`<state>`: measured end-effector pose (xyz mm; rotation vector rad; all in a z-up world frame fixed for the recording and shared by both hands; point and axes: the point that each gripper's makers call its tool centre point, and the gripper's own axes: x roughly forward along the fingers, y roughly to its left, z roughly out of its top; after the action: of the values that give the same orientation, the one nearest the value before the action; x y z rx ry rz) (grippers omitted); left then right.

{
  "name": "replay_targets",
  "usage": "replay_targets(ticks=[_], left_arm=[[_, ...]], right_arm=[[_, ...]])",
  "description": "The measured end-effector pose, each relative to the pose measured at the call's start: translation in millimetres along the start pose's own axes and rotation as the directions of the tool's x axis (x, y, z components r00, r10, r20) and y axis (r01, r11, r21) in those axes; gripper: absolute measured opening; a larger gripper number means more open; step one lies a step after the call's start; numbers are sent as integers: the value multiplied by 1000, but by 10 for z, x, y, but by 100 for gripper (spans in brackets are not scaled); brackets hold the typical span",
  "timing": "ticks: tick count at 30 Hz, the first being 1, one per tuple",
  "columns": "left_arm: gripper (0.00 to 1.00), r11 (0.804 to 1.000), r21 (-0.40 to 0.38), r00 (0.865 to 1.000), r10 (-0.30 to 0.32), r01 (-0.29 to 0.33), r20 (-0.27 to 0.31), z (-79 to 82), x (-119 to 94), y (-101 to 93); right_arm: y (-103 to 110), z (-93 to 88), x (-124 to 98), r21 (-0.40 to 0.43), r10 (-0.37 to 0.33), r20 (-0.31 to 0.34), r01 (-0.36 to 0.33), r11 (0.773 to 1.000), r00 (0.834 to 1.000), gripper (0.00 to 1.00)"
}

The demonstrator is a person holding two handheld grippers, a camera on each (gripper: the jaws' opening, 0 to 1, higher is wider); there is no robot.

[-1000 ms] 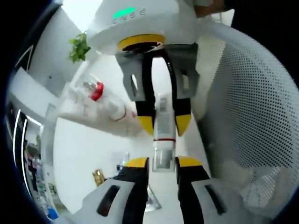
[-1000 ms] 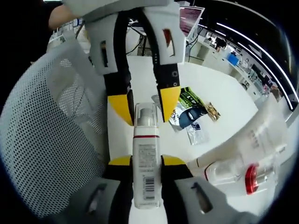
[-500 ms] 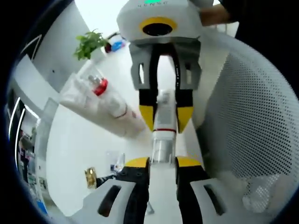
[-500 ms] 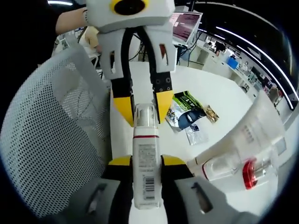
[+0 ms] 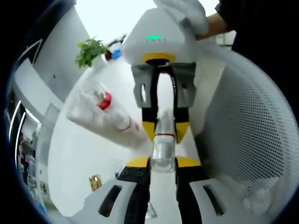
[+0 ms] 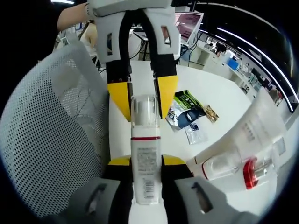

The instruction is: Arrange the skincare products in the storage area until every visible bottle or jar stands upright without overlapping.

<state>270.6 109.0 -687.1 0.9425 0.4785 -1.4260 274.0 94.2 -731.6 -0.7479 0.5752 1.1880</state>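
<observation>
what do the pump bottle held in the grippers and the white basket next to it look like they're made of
The pump bottle looks like glossy white plastic with a printed label, a red band and a clear plastic cap; glass cannot be ruled out. The right gripper grips its body. The white basket has walls pierced by small even holes, which suggests perforated sheet metal or moulded plastic with a matte finish.

Sachets and a gold wrapper lie mid-table; plant and laptop at its far edges.
</observation>
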Motion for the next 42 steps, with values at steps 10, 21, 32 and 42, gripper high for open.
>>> replay_targets(ticks=[10,21,32,42], left_arm=[[15,1000,-26,995,-13,15,94,212,-77,-16],[15,997,-74,975,-2,19,224,518,-188,30],[15,997,-79,951,6,20,309,773,-240,44],[18,993,-112,930,14,29,368,775,-277,69]], right_arm=[[9,8,9,-8,2,18,-2,1000,1000,21],[-25,144,14,32,-8,120,4,999,993,21],[-27,336,-34,73,-5,253,-14,997,967,21],[-3,350,-42,93,4,275,-31,995,961,20]])
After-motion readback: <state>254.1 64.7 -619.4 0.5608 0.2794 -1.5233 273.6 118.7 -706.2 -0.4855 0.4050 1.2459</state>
